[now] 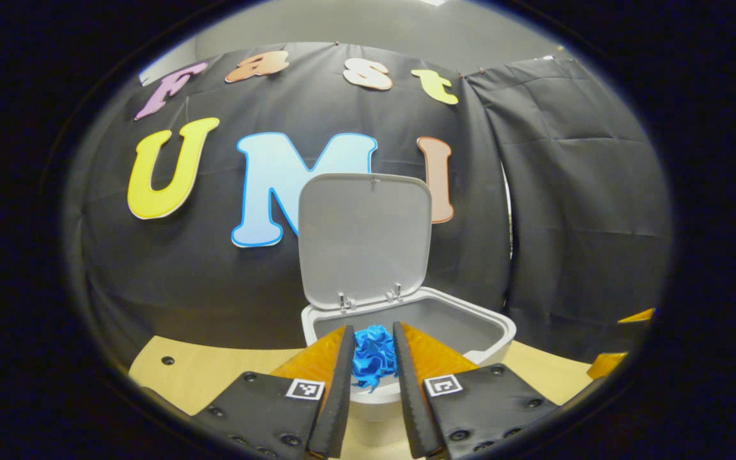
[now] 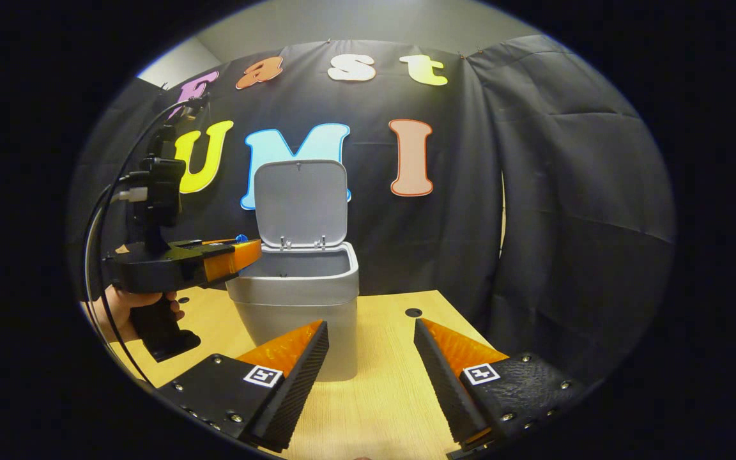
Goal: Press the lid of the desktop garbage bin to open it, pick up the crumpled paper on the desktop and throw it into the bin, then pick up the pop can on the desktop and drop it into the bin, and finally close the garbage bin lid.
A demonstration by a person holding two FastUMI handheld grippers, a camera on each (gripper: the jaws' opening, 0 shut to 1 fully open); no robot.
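On our wooden table (image 2: 381, 396) the bin (image 2: 301, 300) sits with its lid (image 2: 303, 201) up, so our left gripper (image 1: 373, 364) squeezes the blue paper ball (image 1: 374, 358) above its rim at 6 o'clock, ready to drop, while our right gripper (image 2: 371, 377) waits with its 2 fingers apart.

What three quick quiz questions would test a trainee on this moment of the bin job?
1. True or false: the grey plastic desktop bin has its flat grey lid standing open.
2. What does the left gripper hold? A) a pop can B) crumpled blue paper C) nothing
3. Fill in: the right gripper hangs open above the light wooden ____.

Key: 1 true; 2 B, gripped at the bin's rim; 3 tabletop.
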